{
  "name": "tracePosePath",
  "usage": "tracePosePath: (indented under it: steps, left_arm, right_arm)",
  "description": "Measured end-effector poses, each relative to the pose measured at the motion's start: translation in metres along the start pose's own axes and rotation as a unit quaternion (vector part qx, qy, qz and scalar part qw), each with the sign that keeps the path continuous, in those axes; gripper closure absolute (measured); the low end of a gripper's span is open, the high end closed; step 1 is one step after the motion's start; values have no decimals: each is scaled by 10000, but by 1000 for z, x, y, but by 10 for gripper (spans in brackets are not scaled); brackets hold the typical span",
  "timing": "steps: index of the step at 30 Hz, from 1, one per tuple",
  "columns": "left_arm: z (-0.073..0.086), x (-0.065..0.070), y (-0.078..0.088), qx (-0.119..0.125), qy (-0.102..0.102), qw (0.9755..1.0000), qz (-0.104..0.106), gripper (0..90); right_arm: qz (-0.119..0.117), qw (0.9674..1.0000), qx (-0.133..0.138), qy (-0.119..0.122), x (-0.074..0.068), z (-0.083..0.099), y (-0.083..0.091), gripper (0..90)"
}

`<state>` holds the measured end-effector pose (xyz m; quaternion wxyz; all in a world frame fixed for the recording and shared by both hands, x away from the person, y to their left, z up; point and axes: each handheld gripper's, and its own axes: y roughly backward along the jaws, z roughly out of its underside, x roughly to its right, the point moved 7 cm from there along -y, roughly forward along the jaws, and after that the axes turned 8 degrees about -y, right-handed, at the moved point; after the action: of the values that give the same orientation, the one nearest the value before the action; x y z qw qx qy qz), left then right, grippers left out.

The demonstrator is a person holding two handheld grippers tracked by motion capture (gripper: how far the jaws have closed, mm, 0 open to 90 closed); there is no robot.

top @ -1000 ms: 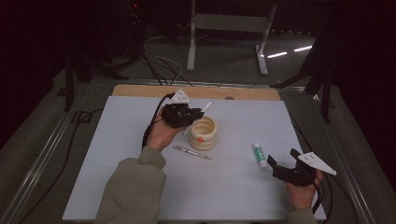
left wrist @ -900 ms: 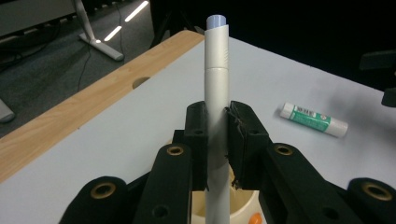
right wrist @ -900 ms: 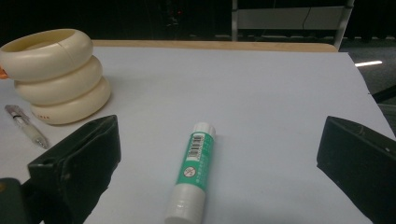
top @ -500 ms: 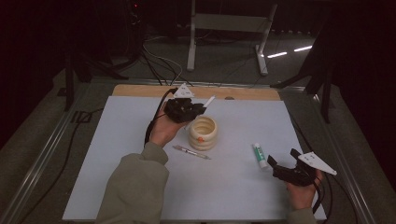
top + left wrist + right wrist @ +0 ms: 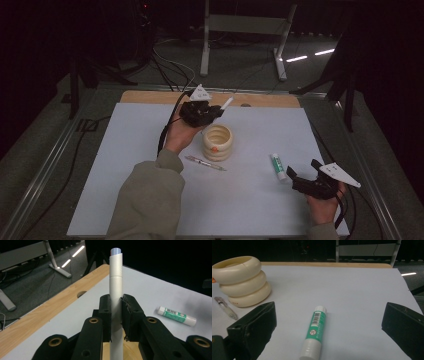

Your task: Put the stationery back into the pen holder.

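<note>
My left gripper (image 5: 215,113) is shut on a white marker (image 5: 226,104), held just beyond the far rim of a cream ribbed cup (image 5: 217,142). In the left gripper view the marker (image 5: 116,282) stands upright, pinched between the pads of the left gripper (image 5: 116,312). My right gripper (image 5: 296,176) rests near the table's front right, open, with its jaws pointing at a green and white glue stick (image 5: 277,166). The right gripper view has that glue stick (image 5: 314,332) lying on the white sheet ahead of the wide-apart jaws of the right gripper (image 5: 329,316).
A thin pen (image 5: 205,163) lies on the white sheet in front of the cup (image 5: 240,281), and it is at the left as the thin pen (image 5: 225,307) in the right gripper view. A wooden strip (image 5: 150,96) borders the far edge. The glue stick (image 5: 176,315) lies off to the right.
My left gripper with the marker has shifted slightly toward the far side of the table. The right gripper has stayed still.
</note>
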<state>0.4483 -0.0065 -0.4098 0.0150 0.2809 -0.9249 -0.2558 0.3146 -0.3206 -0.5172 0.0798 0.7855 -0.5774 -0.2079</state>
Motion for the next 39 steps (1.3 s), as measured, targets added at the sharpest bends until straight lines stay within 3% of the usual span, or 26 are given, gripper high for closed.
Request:
tracePosePath:
  steps: [26,39]
  left_arm:
    - [-4,-4,-24,100,52,9996,-261,791]
    - [-1,-3,-33,250,219,9983,-475,791]
  right_arm:
    - [1,10000,13,-11,1,-1,0,0]
    - [-21,10000,12,-7,1,-1,-1,0]
